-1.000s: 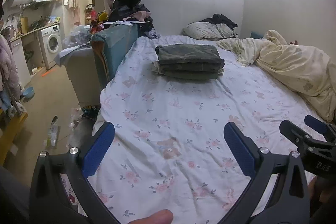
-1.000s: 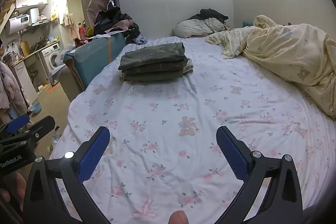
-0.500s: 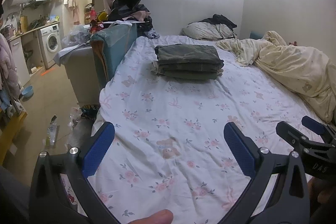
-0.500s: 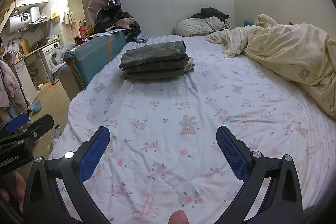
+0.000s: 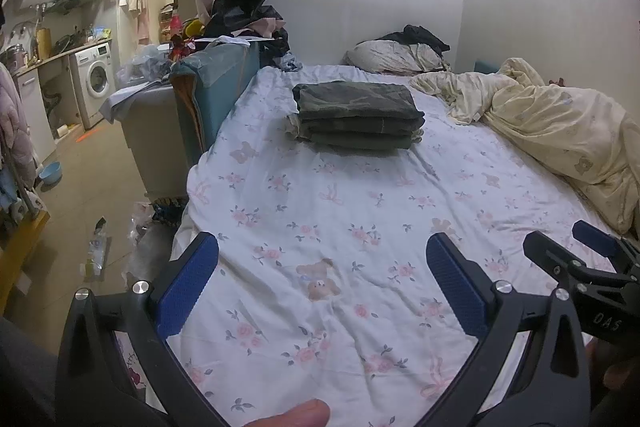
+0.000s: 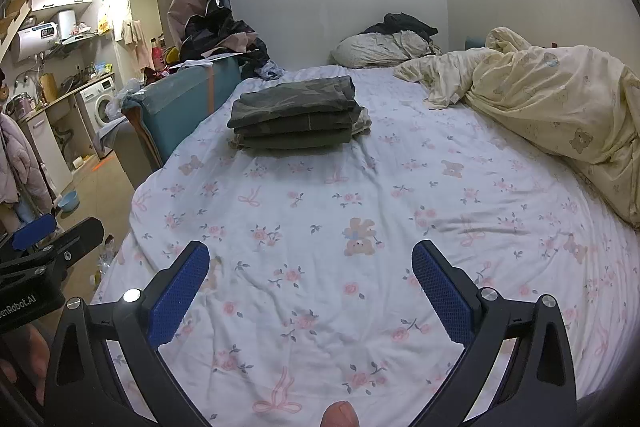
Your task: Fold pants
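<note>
While both black, blue-padded grippers, left gripper and right gripper, hang wide apart and empty, the folded dark olive pants sit stacked far up the white floral bedsheet.

Bare sheet lies open between both wide-spread claws and the folded pants ahead, with the duvet crowding the right and a sofa bordering the left.
</note>
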`<action>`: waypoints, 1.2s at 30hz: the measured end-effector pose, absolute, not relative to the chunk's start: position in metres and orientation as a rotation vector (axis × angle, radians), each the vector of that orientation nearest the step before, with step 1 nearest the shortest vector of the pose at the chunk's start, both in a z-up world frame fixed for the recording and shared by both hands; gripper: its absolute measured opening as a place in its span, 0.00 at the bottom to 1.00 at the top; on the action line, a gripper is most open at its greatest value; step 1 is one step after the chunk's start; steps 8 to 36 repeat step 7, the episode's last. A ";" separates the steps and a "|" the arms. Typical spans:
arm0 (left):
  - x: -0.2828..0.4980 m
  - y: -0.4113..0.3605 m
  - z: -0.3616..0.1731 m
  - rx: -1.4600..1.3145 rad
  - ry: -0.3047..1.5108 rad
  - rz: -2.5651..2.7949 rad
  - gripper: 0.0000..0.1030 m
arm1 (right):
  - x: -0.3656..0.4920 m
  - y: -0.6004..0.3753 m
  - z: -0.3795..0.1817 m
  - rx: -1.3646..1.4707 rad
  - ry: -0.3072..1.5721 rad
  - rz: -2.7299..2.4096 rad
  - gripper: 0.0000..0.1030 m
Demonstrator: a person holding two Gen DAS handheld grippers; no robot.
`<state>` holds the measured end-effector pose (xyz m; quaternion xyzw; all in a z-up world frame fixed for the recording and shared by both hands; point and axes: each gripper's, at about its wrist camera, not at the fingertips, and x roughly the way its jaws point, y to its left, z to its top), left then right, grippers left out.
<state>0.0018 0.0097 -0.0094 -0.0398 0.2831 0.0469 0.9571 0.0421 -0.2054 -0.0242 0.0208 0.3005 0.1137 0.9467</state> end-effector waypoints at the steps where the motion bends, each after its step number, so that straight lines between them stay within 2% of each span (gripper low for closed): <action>1: 0.002 0.011 -0.010 -0.081 0.576 0.096 0.99 | 0.042 -0.205 -0.025 0.041 0.611 0.232 1.00; 36: 0.002 0.011 -0.009 -0.090 0.578 0.089 0.99 | 0.042 -0.205 -0.025 0.040 0.614 0.235 1.00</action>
